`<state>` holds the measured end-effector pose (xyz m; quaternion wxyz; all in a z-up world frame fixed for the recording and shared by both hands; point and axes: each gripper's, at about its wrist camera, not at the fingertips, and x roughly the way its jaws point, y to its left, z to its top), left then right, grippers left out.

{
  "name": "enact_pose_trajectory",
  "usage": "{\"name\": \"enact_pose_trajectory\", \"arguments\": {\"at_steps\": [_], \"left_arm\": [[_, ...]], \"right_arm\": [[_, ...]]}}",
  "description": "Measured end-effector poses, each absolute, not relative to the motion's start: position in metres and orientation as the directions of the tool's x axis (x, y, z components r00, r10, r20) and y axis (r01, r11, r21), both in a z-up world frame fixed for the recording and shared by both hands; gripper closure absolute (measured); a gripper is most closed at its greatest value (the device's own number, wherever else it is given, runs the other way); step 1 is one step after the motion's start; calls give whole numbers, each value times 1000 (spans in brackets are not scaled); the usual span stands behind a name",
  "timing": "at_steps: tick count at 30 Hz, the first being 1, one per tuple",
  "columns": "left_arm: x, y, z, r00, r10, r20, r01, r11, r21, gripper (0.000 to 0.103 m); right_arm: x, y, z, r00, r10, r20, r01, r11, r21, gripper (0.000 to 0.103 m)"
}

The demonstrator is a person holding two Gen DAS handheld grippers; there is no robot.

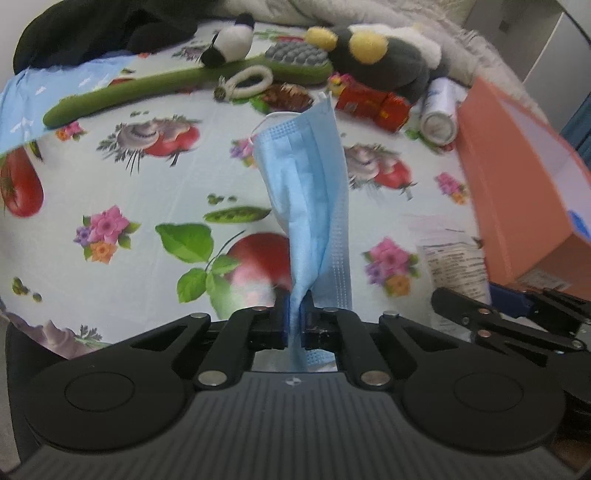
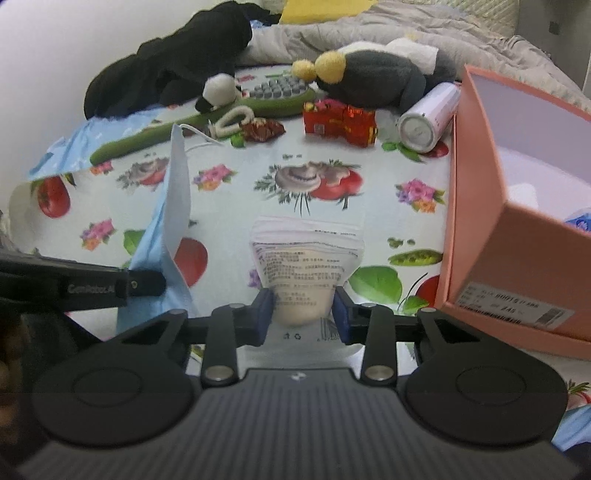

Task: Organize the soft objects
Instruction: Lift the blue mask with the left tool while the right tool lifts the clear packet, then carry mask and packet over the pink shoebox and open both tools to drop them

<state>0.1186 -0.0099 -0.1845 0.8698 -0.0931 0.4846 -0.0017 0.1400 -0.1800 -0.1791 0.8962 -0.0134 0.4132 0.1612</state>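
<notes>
My left gripper is shut on a blue face mask, which stands up from the jaws above the table; the mask also shows in the right wrist view. My right gripper is closed around a clear printed pouch with pale contents, gripped at its lower end. The left gripper shows at the left of the right wrist view, and the right gripper's arm at the right of the left wrist view. An open pink box stands at the right.
At the back of the flowered tablecloth lie a green plush brush, a small panda plush, a grey and yellow plush, a white hair tie, red packets, a white bottle and black cloth.
</notes>
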Motion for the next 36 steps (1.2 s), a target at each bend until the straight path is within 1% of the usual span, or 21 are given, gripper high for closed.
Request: {"name": "enact_pose_trajectory", "arguments": {"at_steps": [16,24,27,36], "left_arm": [[105,-46,-90,613,-168,-772,4,978,-210,96],[101,-78,-62,625,-219,-749,64,971,-231,96],[98,-92,-53,624,-251,-740,98,965,-245,96],[98,-149,-30,607,-361,-708,248,933,-263,96]], "right_arm": [[124,-213,-99,680,308,-665,-290,947,142,65],[113,-242,-66,715,296,-633,-261,953,152,65],[107,-253,-56,736,276,-618,-245,960,137,65],[84,-306,-40,776,202,-598,-126,978,166,65]]}}
